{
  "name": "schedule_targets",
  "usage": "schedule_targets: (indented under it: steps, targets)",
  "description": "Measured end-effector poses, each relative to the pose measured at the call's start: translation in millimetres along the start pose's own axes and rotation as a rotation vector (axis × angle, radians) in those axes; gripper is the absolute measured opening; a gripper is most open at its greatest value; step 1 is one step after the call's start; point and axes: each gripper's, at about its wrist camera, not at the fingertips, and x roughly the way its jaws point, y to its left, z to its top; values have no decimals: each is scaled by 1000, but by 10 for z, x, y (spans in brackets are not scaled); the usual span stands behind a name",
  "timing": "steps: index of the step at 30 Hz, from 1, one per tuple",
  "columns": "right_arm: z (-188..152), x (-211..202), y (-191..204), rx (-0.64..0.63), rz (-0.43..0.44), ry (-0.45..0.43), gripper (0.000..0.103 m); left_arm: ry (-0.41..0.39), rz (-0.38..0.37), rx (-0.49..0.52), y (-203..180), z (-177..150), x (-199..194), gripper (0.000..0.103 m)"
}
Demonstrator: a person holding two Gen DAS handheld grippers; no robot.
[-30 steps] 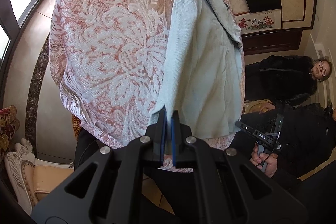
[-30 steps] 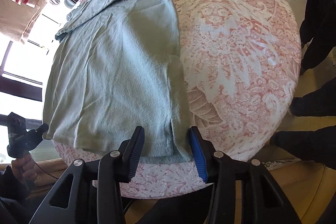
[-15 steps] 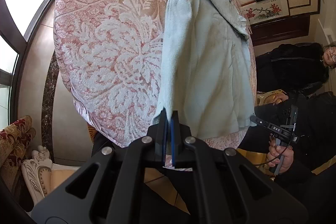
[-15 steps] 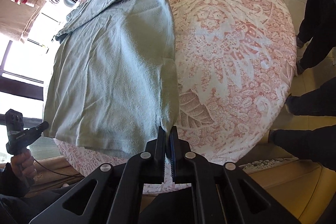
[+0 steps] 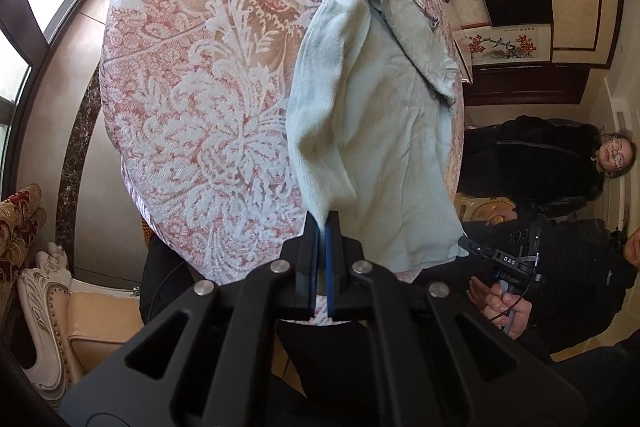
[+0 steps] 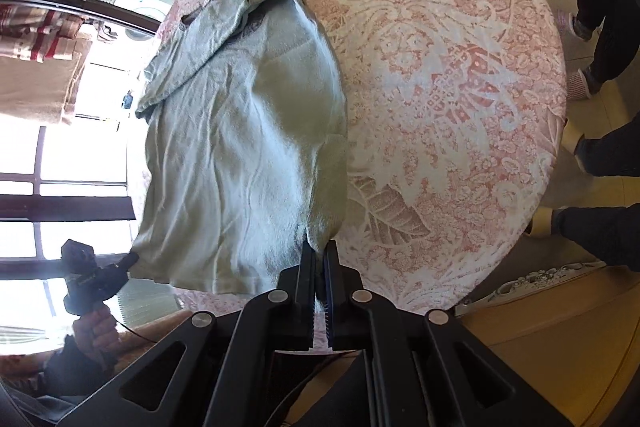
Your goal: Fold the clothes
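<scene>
A round bench covered in a pink-and-white floral lace cloth [image 5: 192, 115] fills most of both wrist views. Spread along one side of it lies a pale blue-green knit shirt [image 6: 240, 155], its collar end bunched toward the far edge of the bench and its hem reaching the near edge. The hem is raised off the cloth at both near corners, and the fabric between them sags in soft wrinkles. On the side seen from the left wrist, the shirt's edge is drawn up into a rolled fold that runs from the near corner toward the collar.

The black left gripper [image 5: 322, 227] has its blue-lined jaws pressed together on one hem corner of the shirt. The black right gripper [image 6: 318, 251] has its jaws likewise closed on the other hem corner, with a sliver of fabric showing between them. Each gripper appears small at the edge of the other's view.
</scene>
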Motion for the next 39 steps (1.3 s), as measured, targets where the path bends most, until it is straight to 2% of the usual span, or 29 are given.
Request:
schedule_targets:
  steps: [8,12,16,21,27,32,39]
  targets:
    - [420,-367,161,100,148,22,3,20,-112,-186,-65,252,-217,3]
    - [669,-460,217,163,203,49,3,38,-163,-304,-204,483,-239,3]
    - [949,-541,261,228,253,67,3,21,-225,-384,-343,758,-262,3]
    - [1405,-570,351,275,281,62,3,-4,-230,-406,-532,1227,-211,3]
    - [1994,-400,408,338,303,93,3,-12,-248,-459,-692,1834,28,3]
    - [2445,-155,362,421,308,132,3,7,-244,-533,-670,2247,258,3]
    - [2990,70,237,516,339,134,3,-27,-256,-620,-513,2719,499,3]
